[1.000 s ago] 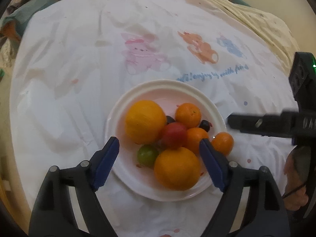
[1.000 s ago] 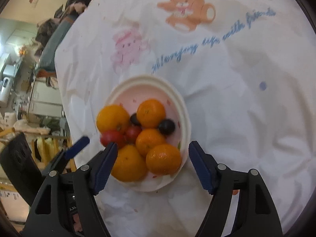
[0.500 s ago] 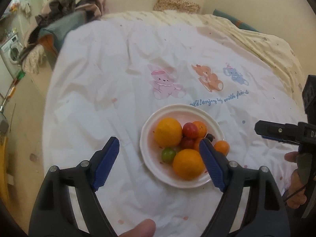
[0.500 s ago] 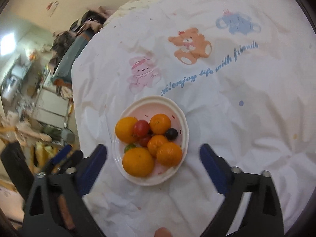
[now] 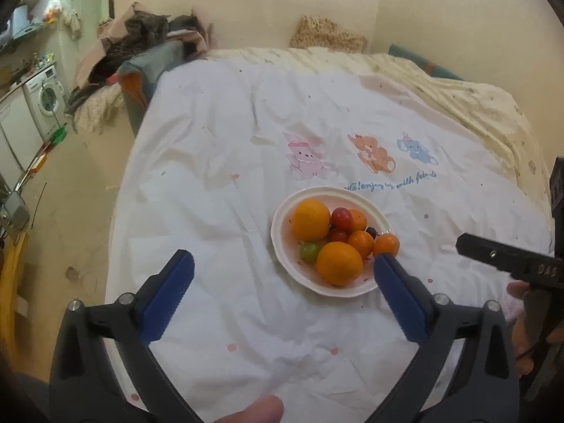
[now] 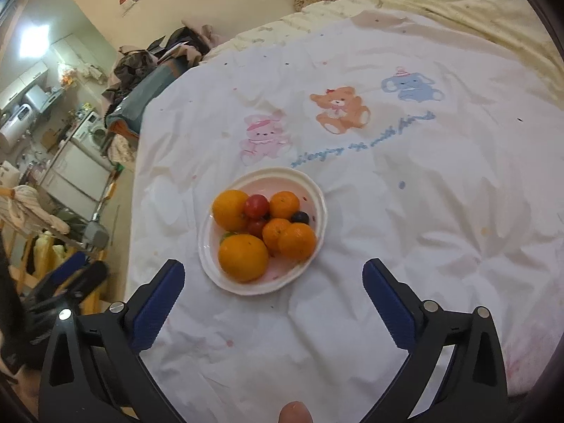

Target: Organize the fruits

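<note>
both grippers' fingers spread wide, holding nothing, above the cloth on the near side of the plate.
left gripper and right gripper both face the white plate on the white cartoon-print cloth. fruits piled in the plate: two big oranges, small oranges, red tomatoes, one green fruit, one dark fruit.

Lived-in home — bed (cartoon sheet), washing machine, clothes pile
</note>
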A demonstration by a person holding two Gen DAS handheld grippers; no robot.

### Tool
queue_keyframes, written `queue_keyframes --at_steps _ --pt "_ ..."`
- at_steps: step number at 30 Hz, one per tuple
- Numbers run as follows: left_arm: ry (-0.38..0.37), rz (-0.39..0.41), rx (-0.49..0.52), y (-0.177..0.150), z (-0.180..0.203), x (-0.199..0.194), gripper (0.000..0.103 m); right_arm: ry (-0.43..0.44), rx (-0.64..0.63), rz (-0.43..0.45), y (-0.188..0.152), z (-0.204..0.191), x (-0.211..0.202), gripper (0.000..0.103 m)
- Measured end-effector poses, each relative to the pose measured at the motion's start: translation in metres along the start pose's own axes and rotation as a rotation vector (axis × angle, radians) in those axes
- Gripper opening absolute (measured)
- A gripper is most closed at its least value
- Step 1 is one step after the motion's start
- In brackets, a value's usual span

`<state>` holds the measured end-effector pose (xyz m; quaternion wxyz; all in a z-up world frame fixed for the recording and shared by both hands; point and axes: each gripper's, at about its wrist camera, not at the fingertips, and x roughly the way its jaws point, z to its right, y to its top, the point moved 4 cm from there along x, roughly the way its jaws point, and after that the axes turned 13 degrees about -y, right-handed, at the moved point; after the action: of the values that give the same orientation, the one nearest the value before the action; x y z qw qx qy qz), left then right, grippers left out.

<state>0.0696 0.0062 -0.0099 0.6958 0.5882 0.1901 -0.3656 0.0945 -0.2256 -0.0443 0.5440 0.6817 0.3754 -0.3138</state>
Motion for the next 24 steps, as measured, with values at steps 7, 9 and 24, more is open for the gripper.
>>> queue_keyframes --at_steps 7,9,24 --pt "0.046 0.025 0.015 -0.012 0.0 -0.011 0.103 -0.06 -0.013 0.111 -0.015 -0.005 -0.014 0.103" --pt "0.054 0.041 0.015 -0.014 0.0 -0.013 0.103 -0.087 -0.03 0.154 -0.018 -0.008 -0.017 0.103" --pt "0.055 0.043 -0.045 -0.014 -0.011 -0.002 0.103 -0.157 -0.117 0.243 -0.016 -0.028 -0.012 0.103"
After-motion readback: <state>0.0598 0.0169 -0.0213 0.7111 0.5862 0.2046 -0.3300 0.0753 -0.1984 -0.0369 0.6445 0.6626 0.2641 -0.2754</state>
